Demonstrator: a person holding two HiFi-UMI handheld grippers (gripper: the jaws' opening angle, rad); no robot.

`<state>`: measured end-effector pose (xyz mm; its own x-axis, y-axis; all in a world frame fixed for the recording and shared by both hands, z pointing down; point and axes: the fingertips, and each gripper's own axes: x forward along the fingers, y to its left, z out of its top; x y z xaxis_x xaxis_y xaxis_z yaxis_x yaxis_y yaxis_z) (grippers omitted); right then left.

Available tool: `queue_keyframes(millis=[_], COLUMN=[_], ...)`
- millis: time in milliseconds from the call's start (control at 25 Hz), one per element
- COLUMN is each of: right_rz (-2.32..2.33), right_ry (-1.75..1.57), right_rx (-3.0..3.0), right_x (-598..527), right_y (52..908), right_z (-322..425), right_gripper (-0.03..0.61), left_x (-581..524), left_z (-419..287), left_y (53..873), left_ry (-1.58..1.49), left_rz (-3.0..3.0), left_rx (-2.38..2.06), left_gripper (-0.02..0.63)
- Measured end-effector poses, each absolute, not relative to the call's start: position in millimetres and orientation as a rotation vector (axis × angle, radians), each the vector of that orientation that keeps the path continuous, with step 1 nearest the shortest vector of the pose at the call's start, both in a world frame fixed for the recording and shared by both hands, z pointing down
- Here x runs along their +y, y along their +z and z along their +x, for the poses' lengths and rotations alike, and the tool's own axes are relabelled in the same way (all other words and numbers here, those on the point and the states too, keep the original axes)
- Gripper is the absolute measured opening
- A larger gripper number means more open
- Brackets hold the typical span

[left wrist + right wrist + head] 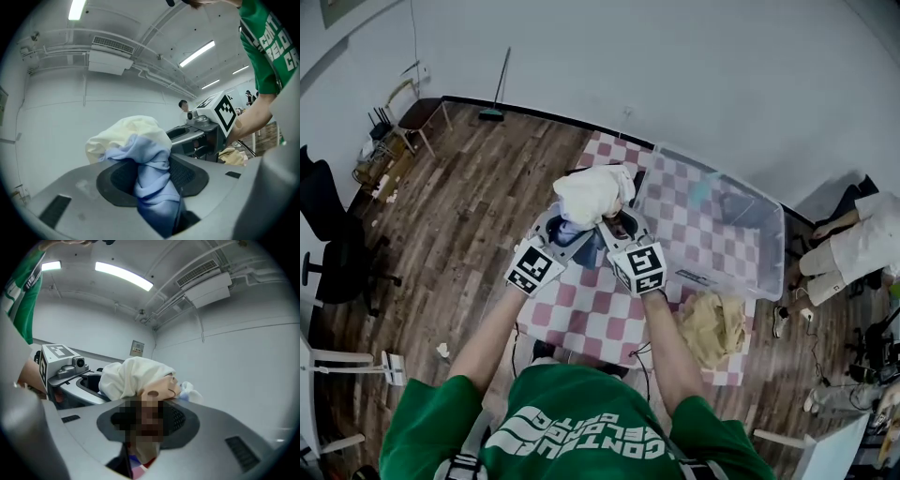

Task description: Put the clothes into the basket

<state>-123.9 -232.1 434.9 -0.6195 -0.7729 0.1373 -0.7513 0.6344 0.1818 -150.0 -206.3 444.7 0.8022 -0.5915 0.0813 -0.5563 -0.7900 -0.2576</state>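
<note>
A bundled cream-white garment (592,192) with a light blue part hangs in the air above the pink-checked table (581,319), held from both sides. My left gripper (565,228) is shut on its blue fabric (150,164), which is bunched between the jaws. My right gripper (617,225) is shut on a peach-printed fold of the same bundle (129,376). The clear plastic basket (769,244) stands on the table just right of the grippers. A tan garment (712,323) lies crumpled on the table's near right corner.
The table sits on a wooden floor near a white wall. A black office chair (328,253) stands at the left, a broom (497,94) leans at the back wall, and a seated person (853,248) is at the right edge.
</note>
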Motion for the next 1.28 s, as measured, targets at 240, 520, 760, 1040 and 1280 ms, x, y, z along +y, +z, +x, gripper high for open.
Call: queue_keyframes(millis=[240, 520, 760, 1040, 1280], right_rz=[1.352, 1.517, 1.695, 1.853, 1.959], right_ry=[-0.274, -0.33, -0.364, -0.377, -0.376], right_rx=[-2.628, -2.558, -2.436, -2.311, -2.204], right_x=[-251.7, -263.5, -259.8, -248.2, -227.7], right_y=[391.1, 360.0, 336.4, 322.1, 317.9], right_z=[-115.9, -83.5, -37.5, 23.6, 77.1], right_gripper=[0.127, 0.127, 0.127, 0.127, 0.127], left_x=[-228.3, -244.0, -245.0, -238.1, -220.9], left_z=[-143.2, -113.1, -69.4, -9.6, 43.2], left_y=[403.4, 373.4, 350.6, 336.6, 332.4], left_ry=[-0.155, -0.098, -0.039, -0.008, 0.027], left_rz=[-2.715, -2.694, -2.692, -2.679, -2.679], left_rx=[0.807, 0.648, 0.46, 0.276, 0.14], left_gripper=[0.187, 0.187, 0.187, 0.187, 0.187])
